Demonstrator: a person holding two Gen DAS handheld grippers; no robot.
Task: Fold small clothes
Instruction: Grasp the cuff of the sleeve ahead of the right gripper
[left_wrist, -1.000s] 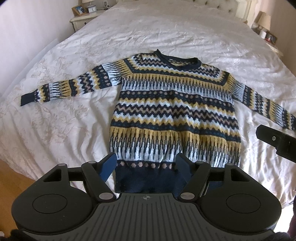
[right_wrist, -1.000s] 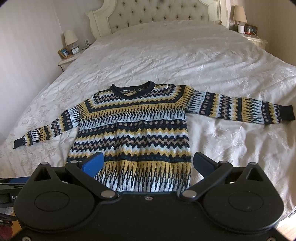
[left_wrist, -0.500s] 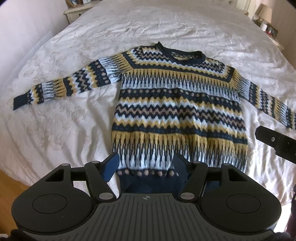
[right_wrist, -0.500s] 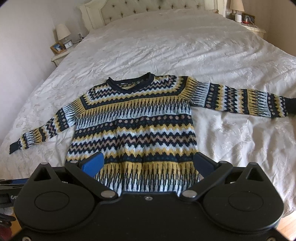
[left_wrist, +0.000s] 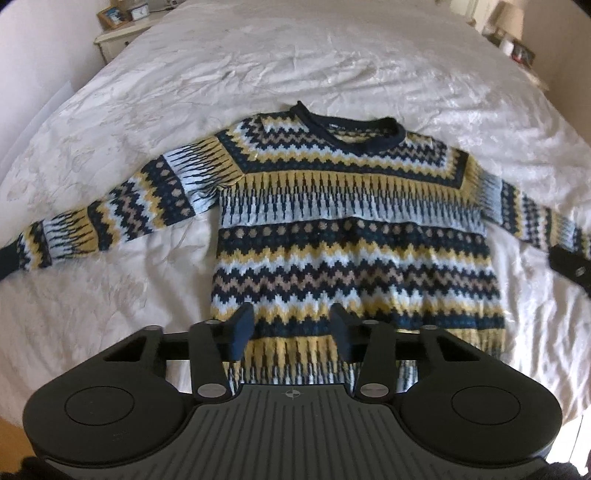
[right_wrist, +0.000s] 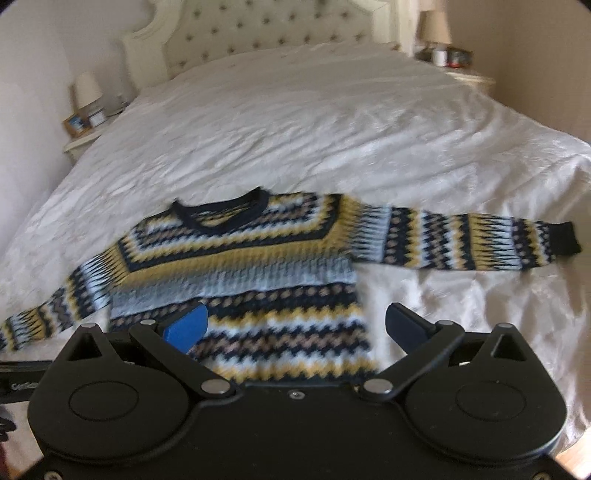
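My left tongs (left_wrist: 291, 334) hang above the lower part of the patterned sweater (left_wrist: 351, 236), jaws parted, pads touching nothing; they have just been closing, and the gap is clearly narrower than a second ago, with only the knit showing far below between the fingers (left_wrist: 242, 332). Since that earlier view the left tongs have travelled up the garment: the navy hem band that then lay between my fingers is now hidden under the tool body, and the yellow and pale-blue spiked band sits in the gap instead. The sweater itself lies flat, front up, on the white bedspread (left_wrist: 110, 280), collar pointing away from me, the sleeve on my left stretched out sideways beyond the left finger, the other running off toward a blurred dark part of my other tool at the right edge. Its lie is unchanged. My right tongs (right_wrist: 295, 325) are released, jaws wide as before, over the sweater's (right_wrist: 266, 295) right flank: the blue left finger (right_wrist: 186, 326) stands over the knit, the right finger over bare bedspread (right_wrist: 461, 295) just beside the side seam. This view now sits lower and closer to the body of the garment, and the picture is motion-blurred. The right sleeve extends outward well beyond the right finger.
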